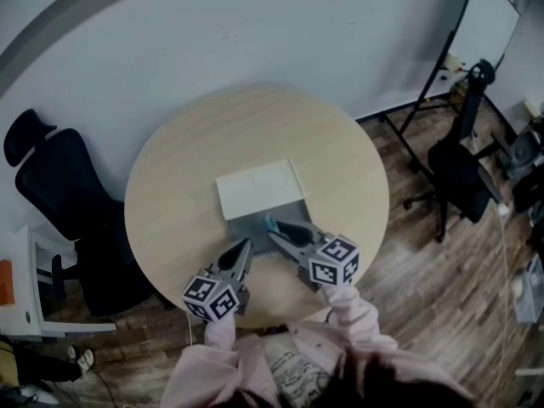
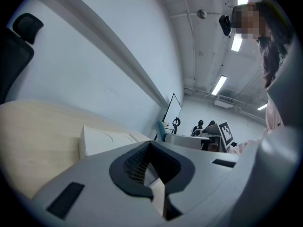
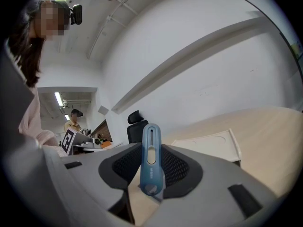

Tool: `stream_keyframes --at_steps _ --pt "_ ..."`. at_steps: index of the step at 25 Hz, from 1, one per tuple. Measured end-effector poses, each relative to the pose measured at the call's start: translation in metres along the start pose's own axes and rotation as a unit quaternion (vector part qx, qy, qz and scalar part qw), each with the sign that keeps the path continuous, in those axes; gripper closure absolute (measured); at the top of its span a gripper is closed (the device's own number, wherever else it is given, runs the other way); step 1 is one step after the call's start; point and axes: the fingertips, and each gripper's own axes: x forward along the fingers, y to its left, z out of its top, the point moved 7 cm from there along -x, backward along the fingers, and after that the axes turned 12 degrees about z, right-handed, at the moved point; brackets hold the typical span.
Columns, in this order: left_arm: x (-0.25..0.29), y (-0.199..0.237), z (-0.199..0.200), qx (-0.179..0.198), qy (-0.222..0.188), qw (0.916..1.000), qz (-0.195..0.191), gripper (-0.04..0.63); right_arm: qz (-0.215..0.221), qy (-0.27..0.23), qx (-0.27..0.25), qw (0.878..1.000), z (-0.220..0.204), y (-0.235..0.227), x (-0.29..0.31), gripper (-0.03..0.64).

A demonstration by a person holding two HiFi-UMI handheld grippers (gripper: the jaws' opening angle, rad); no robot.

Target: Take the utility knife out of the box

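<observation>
A blue utility knife (image 3: 150, 160) stands upright between the pads of my right gripper (image 3: 150, 176), which is shut on it. In the head view the knife's teal tip (image 1: 274, 224) shows at the right gripper (image 1: 277, 233), just above the near edge of the grey box (image 1: 252, 225). The box's white lid (image 1: 259, 189) lies open behind it on the round wooden table (image 1: 170, 185). The lid also shows in the right gripper view (image 3: 208, 143) and the left gripper view (image 2: 104, 138). My left gripper (image 1: 246, 248) hovers left of the box, its jaws together and empty (image 2: 150, 161).
A black office chair (image 1: 59, 185) stands against the table's left side. Another black chair (image 1: 463, 172) and a whiteboard stand (image 1: 450, 58) are at the right. A white desk (image 1: 21, 287) sits at the lower left. Another person (image 3: 73, 119) stands far off.
</observation>
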Motion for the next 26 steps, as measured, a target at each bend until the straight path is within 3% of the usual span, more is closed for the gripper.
stream_keyframes --at_steps 26 --pt "0.0022 -0.002 -0.0005 -0.001 0.003 1.0 -0.008 0.594 0.001 0.009 0.0 1.0 -0.0032 0.0016 0.0007 0.48"
